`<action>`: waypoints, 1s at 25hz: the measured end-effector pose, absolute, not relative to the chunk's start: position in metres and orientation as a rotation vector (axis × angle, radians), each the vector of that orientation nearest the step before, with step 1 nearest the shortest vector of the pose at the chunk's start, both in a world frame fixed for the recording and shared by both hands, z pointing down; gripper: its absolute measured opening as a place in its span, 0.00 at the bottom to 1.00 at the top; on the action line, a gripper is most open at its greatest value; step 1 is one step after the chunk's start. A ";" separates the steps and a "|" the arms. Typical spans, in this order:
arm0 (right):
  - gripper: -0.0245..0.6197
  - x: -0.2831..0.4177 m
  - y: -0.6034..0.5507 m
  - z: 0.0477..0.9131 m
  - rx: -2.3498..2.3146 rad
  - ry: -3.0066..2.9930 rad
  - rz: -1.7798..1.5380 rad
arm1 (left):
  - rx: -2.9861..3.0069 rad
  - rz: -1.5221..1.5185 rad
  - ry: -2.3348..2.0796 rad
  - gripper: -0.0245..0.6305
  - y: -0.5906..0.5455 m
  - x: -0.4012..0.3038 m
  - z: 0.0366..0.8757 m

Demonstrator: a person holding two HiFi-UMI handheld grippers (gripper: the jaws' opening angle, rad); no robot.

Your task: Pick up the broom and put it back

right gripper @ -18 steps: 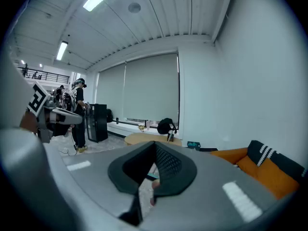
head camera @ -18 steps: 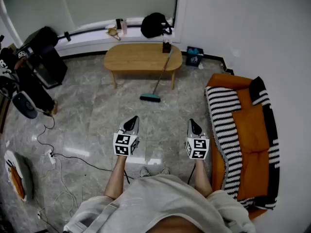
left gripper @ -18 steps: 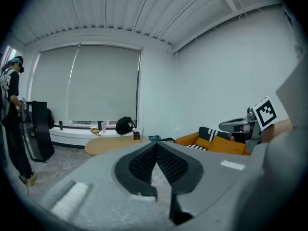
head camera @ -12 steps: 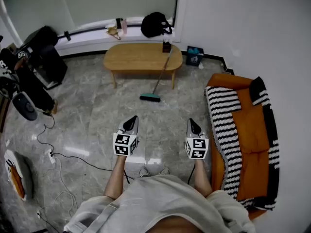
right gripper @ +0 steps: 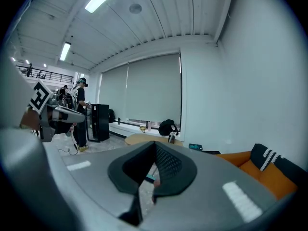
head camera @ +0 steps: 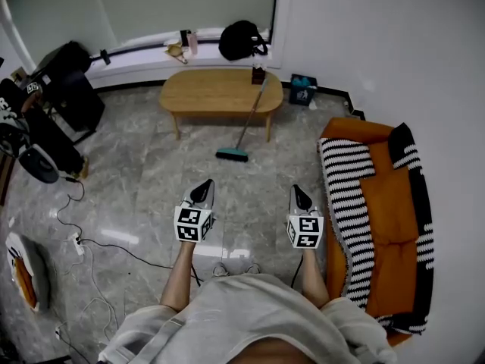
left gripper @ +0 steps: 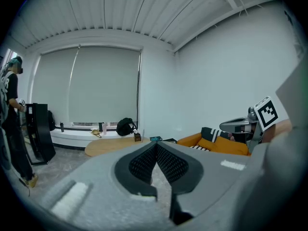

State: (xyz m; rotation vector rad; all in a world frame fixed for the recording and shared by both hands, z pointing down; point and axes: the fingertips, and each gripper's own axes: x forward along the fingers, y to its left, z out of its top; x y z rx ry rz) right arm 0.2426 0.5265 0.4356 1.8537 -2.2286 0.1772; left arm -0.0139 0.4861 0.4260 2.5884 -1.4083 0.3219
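**Hand-held gripper, left** (head camera: pixel 204 191): jaws together, nothing between them. Held low in front of the person, tipped slightly down.

**Hand-held gripper, right** (head camera: pixel 301 193): jaws likewise closed and empty. Level with the left one, the 2 well apart.

**Broom** (head camera: pixel 248 121): ahead, well apart from both grippers and untouched. The teal brush head rests on the floor (head camera: pixel 144 173). The handle leans up against the front edge of the wooden worktop (head camera: pixel 204 93), its top near a small dark item (head camera: pixel 258 74).

**Step in hand (judged):** approach, with no grasp begun.

**Handling note:**
- Walk in close and open 1 gripper before reaching.
- Take the handle squarely across the jaws, about mid-length where it stands free of the worktop edge.
- Lift it clear without knocking the dark item.
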 end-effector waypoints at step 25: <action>0.04 0.278 0.440 0.456 1.781 -2.248 0.181 | 2.562 0.344 -1.403 0.04 0.412 0.032 0.448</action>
